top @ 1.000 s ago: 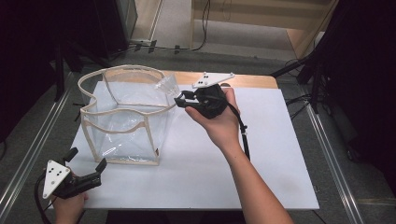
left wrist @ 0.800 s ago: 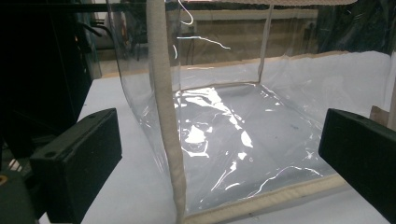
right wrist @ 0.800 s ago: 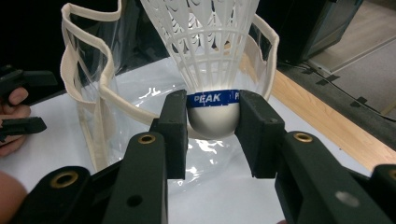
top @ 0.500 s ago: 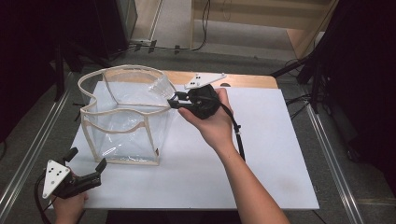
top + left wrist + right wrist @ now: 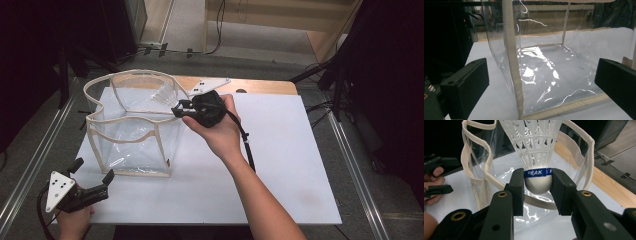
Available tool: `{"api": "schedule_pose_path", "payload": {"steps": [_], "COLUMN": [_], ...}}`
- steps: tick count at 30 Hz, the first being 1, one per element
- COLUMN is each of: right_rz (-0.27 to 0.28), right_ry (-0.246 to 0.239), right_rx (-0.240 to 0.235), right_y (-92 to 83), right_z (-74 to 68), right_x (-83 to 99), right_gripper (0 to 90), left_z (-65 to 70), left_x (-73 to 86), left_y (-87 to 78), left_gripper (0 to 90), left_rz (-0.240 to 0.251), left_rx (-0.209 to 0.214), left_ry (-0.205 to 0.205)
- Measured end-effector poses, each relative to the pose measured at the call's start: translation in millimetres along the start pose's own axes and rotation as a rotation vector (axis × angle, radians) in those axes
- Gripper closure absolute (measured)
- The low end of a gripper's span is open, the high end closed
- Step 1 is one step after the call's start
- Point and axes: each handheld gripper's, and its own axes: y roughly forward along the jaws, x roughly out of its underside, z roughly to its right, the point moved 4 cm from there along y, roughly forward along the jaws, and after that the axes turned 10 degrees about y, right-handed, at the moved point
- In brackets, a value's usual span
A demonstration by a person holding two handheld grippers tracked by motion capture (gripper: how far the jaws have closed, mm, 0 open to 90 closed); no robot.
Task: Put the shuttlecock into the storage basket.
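While the left gripper (image 5: 92, 186) sits low at the near left corner of the white table (image 5: 300, 165), its jaws stand wide apart w/ nothing between them; in the left gripper view both black pads frame the clear bag (image 5: 544, 75) from outside, not touching it, w/ the bag's cream-trimmed corner seam standing upright just ahead. Moving rightward, the bag (image 5: 132, 130) stands open-mouthed on the left half of the table, transparent walls w/ cream edging round the rim and base. At the bag's right rim the right gripper (image 5: 180, 109) points left toward the opening, held in a hand (image 5: 220, 132) whose forearm comes up from the bottom edge, cable trailing back along the wrist. Right gripper view: jaws partly closed, pads pressing both sides of the shuttlecock (image 5: 536, 157) at its white cork base & blue band, white plastic skirt pointing away over the bag's mouth, so the shuttlecock is gripped above the rim, bag floor visible beneath
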Motion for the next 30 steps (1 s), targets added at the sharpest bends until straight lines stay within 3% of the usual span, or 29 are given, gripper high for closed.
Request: {"api": "schedule_pose_path", "payload": {"steps": [16,17,18,22,23,24,25,29,30], "right_rz": [-0.018,-0.017,-0.011,0.007,0.024,0.024,0.028,0.049,0.052], "right_ry": [0.031,0.035,0.049,0.050,0.057,0.057,0.064,0.071,0.070], "right_rx": [0.020,0.013,0.015,-0.005,-0.007,-0.007,-0.015,0.002,0.018], "right_y": [7.6,7.5,6.7,2.4,-1.4,-1.4,-5.2,-11.7,-13.6], "right_z": [4.5,5.2,5.6,5.7,6.1,6.1,7.6,10.4,11.6], "right_x": [-0.7,-0.6,-1.1,-2.7,-3.6,-3.6,-3.3,-1.9,-1.0], "right_gripper": [60.7,56.9,46.9,35.8,24.3,24.3,13.1,6.4,0.4], "left_z": [0.0,0.0,0.1,0.2,0.3,0.3,0.4,0.4,0.3], "left_x": [0.0,0.0,0.0,0.0,0.0,0.0,0.0,-0.1,-0.1], "left_y": [0.0,0.1,0.1,0.1,0.1,0.1,0.2,0.2,0.1], "left_gripper": [0.0,0.0,0.0,0.0,0.0,0.0,0.0,0.0,0.0], "left_rz": [0.000,0.000,0.000,-0.001,-0.001,-0.001,-0.001,-0.001,-0.001], "left_rx": [0.001,0.001,0.001,0.001,0.001,0.001,0.001,0.000,0.001], "left_ry": [0.001,0.000,-0.002,-0.001,-0.001,-0.001,-0.001,-0.001,-0.001]}}
